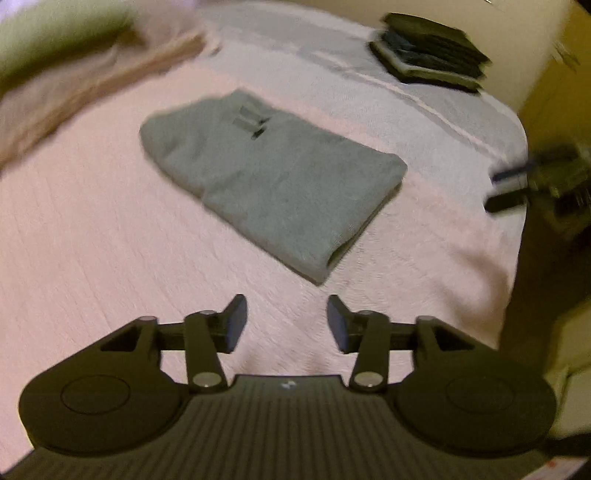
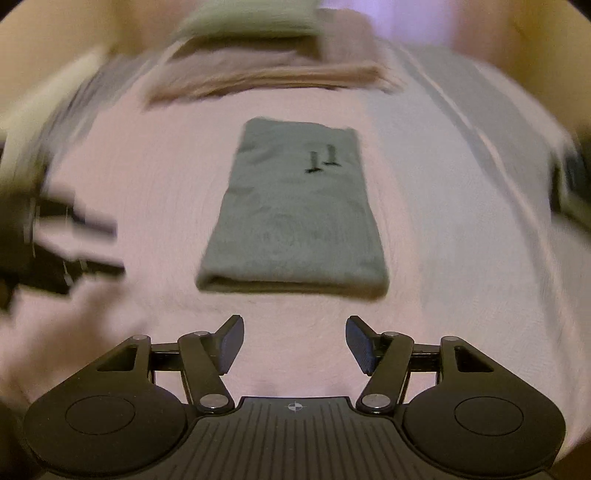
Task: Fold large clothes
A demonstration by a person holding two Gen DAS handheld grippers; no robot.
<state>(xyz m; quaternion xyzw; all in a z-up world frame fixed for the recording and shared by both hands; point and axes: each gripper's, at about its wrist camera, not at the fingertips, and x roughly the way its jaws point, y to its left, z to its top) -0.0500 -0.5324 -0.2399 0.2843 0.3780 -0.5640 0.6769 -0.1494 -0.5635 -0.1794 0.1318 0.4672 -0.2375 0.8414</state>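
A grey garment (image 1: 273, 181) lies folded into a neat rectangle on the pink bedspread (image 1: 92, 240), a small dark mark near its far end. My left gripper (image 1: 286, 321) hovers open just short of its near corner, nothing between the fingers. In the right wrist view the same grey garment (image 2: 299, 210) lies straight ahead, its folded edge facing me, and my right gripper (image 2: 293, 343) stands open a little before that edge, empty. The right gripper (image 1: 517, 184) shows blurred at the left view's right side; the left gripper (image 2: 74, 243) shows blurred at the right view's left side.
A stack of dark folded clothes (image 1: 432, 51) sits at the bed's far right. A bunched tan blanket (image 1: 92, 85) and a green pillow (image 1: 48, 33) lie at the head of the bed. The bedspread's edge (image 1: 513, 258) drops off on the right.
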